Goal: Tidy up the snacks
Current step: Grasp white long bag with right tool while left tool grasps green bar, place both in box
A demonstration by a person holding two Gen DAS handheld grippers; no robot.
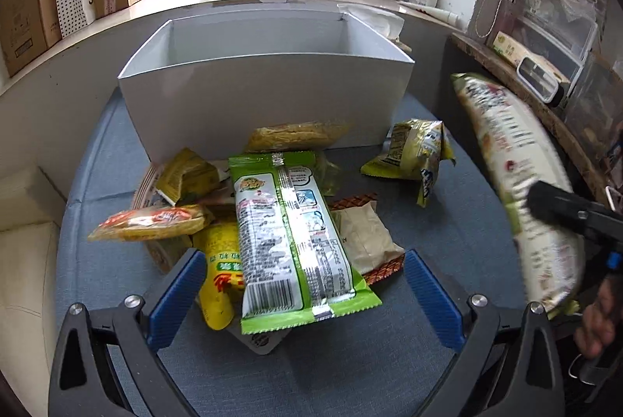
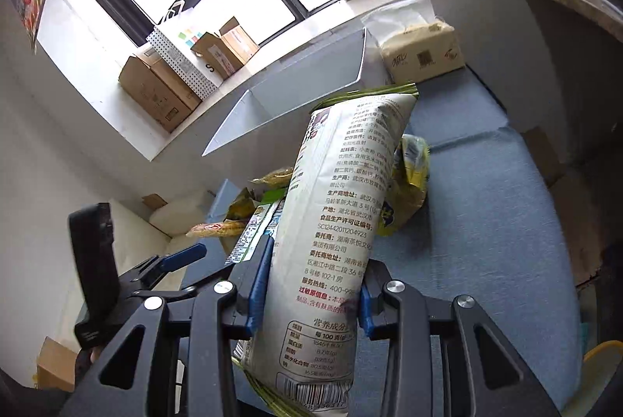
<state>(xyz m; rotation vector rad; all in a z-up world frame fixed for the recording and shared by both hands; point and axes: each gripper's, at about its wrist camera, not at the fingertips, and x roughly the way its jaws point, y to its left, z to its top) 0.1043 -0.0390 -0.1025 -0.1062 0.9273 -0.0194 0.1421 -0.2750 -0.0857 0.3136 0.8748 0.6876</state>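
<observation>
Blue-padded fingers of the right gripper are clamped across the lower third of a long white snack packet, held clear of the blue cushioned surface; its long axis runs up and away from the claw toward 12 o'clock in the right wrist view. The open grey box, the likely destination, lies just past the packet's far tip, at about 11 o'clock, so the carry would have to go forward and slightly left. The left gripper hangs spread wide and holding nothing, over the loose pile of snacks, its fingers either side of a green-edged packet lying lengthwise toward 12 o'clock and the grey box. That hand looks nearer the pile; the right, seen at 3 o'clock in the left wrist view with its white packet blurred, is the one loaded. A crumpled yellow-green bag sits apart at 1 o'clock, just short of the box's near wall. The box floor is hidden by that wall, so whether it holds anything cannot be told. Several packets under the pile are buried and unreadable, and the white packet's lower end is cut off by the frame's edge.
</observation>
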